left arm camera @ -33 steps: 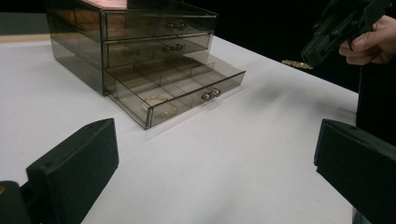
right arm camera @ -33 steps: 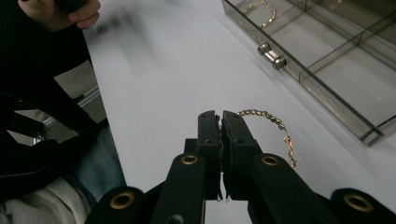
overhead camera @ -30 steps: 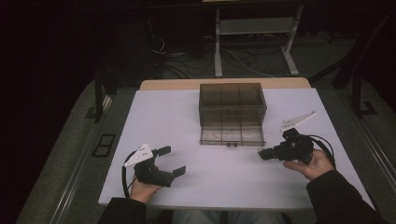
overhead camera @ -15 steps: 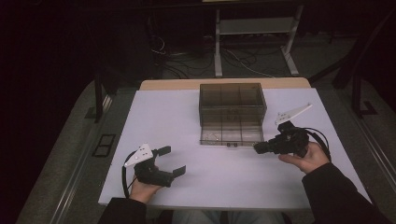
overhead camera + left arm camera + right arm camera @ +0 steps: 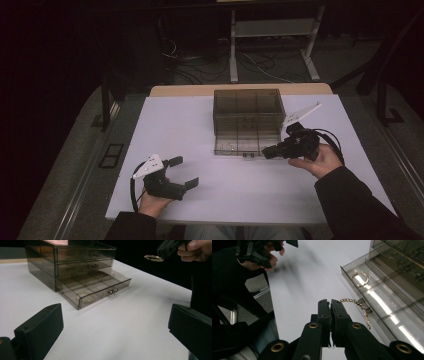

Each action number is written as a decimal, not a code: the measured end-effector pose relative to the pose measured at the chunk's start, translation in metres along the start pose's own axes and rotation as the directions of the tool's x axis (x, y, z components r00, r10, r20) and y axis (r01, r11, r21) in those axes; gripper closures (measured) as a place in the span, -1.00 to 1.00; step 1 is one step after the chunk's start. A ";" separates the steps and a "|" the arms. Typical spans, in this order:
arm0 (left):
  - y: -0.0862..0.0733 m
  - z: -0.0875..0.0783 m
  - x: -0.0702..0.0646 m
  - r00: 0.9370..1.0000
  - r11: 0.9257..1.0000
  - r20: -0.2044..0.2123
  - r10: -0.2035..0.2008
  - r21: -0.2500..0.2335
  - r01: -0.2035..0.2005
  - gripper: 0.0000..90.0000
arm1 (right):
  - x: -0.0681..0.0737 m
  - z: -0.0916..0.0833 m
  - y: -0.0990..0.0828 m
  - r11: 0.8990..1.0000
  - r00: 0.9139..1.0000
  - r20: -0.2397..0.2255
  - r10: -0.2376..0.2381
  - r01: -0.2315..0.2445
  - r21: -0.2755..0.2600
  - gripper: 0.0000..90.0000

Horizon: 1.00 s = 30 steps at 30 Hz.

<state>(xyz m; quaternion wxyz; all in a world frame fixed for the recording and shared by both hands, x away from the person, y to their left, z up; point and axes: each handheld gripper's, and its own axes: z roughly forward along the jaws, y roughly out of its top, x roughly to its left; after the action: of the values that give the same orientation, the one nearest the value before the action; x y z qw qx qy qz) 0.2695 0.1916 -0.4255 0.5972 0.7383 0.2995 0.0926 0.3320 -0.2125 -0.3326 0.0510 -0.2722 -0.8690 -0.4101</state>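
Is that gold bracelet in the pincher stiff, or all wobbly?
Probably wobbly: the gold bracelet is a chain of small links drooping in a curve from the shut right gripper. It looks thin, so likely light. Pinched at one spot, it may swing or slip.

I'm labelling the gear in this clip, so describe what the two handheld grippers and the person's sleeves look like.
Both the left gripper and right gripper are black, each with two blocky jaws and a pale three-cornered plate on top. Brass-coloured rivets mark the right gripper's jaw arms. A black cable loops from the right one. The sleeves are dark.
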 end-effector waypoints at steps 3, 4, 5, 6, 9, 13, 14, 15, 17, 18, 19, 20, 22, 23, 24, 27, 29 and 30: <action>0.000 0.000 0.000 1.000 1.000 0.000 0.001 0.000 -0.001 -1.00 | 0.001 0.003 0.006 1.000 1.000 -0.004 -0.008 0.008 -0.001 0.90; 0.000 0.000 0.000 1.000 1.000 0.000 0.000 0.000 0.000 -1.00 | 0.001 0.004 0.008 1.000 1.000 -0.005 -0.009 0.009 0.000 0.90; 0.000 0.000 0.000 1.000 1.000 0.000 -0.002 0.000 0.002 -1.00 | 0.001 0.005 0.010 1.000 1.000 -0.005 -0.010 0.010 0.001 0.90; 0.000 0.000 0.000 1.000 1.000 0.000 -0.002 0.000 0.002 -1.00 | 0.001 0.006 0.011 1.000 1.000 -0.007 -0.012 0.012 0.003 0.90; 0.000 0.000 0.000 1.000 1.000 0.000 -0.002 0.001 0.002 -1.00 | 0.001 0.010 0.017 1.000 1.000 -0.011 -0.016 0.016 0.005 0.90; 0.000 0.000 0.000 1.000 1.000 0.001 0.000 -0.001 0.000 -1.00 | 0.000 0.015 0.023 1.000 1.000 -0.015 -0.024 0.024 0.007 0.90; 0.000 0.000 0.000 1.000 1.000 0.001 0.001 -0.001 -0.001 -1.00 | 0.000 0.016 0.025 1.000 1.000 -0.019 -0.023 0.023 0.006 0.90; 0.000 0.000 0.000 1.000 1.000 0.002 0.000 -0.002 0.000 -1.00 | 0.000 0.017 0.026 1.000 1.000 -0.018 -0.022 0.022 0.009 0.90; 0.000 0.000 0.000 1.000 1.000 0.002 0.000 -0.002 0.000 -1.00 | 0.000 0.020 0.029 1.000 0.999 -0.020 -0.025 0.025 0.010 0.90; 0.000 0.000 0.000 1.000 1.000 0.002 0.001 -0.001 -0.001 -1.00 | 0.000 0.021 0.031 0.999 0.999 -0.022 -0.029 0.029 0.012 0.90; 0.000 0.000 0.000 1.000 1.000 0.002 0.001 -0.002 -0.001 -1.00 | 0.000 0.023 0.032 1.000 0.999 -0.023 -0.025 0.026 0.014 0.90; 0.000 0.000 0.000 1.000 1.000 0.003 0.001 -0.002 -0.001 -1.00 | 0.000 0.024 0.033 0.999 0.999 -0.023 -0.029 0.029 0.016 0.90; 0.000 0.000 0.000 1.000 1.000 0.003 0.001 -0.002 -0.001 -1.00 | 0.000 0.027 0.035 0.999 0.999 -0.024 -0.028 0.028 0.020 0.90; 0.000 0.000 0.000 1.000 1.000 0.003 0.000 -0.002 0.000 -1.00 | 0.000 0.028 0.036 0.999 0.999 -0.026 -0.029 0.030 0.023 0.90; 0.000 0.000 0.000 1.000 1.000 0.003 0.000 -0.002 0.000 -1.00 | 0.000 0.029 0.038 0.999 0.999 -0.024 -0.030 0.031 0.024 0.90; 0.000 0.000 0.000 1.000 1.000 0.003 0.001 -0.002 -0.001 -1.00 | -0.001 0.033 0.041 0.999 0.999 -0.024 -0.032 0.033 0.025 0.90; 0.000 0.000 0.000 1.000 1.000 0.003 0.001 -0.002 -0.001 -1.00 | -0.001 0.035 0.043 0.999 0.999 -0.031 -0.030 0.031 0.027 0.90; 0.000 0.000 0.000 1.000 1.000 0.003 0.001 -0.002 -0.001 -1.00 | -0.001 0.037 0.045 0.999 0.999 -0.030 -0.032 0.033 0.027 0.90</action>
<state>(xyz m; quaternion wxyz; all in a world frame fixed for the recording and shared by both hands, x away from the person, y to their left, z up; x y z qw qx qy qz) 0.2697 0.1918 -0.4252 0.5984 0.7379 0.2982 0.0920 0.3612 -0.1629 -0.3266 0.0608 -0.2512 -0.8780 -0.4029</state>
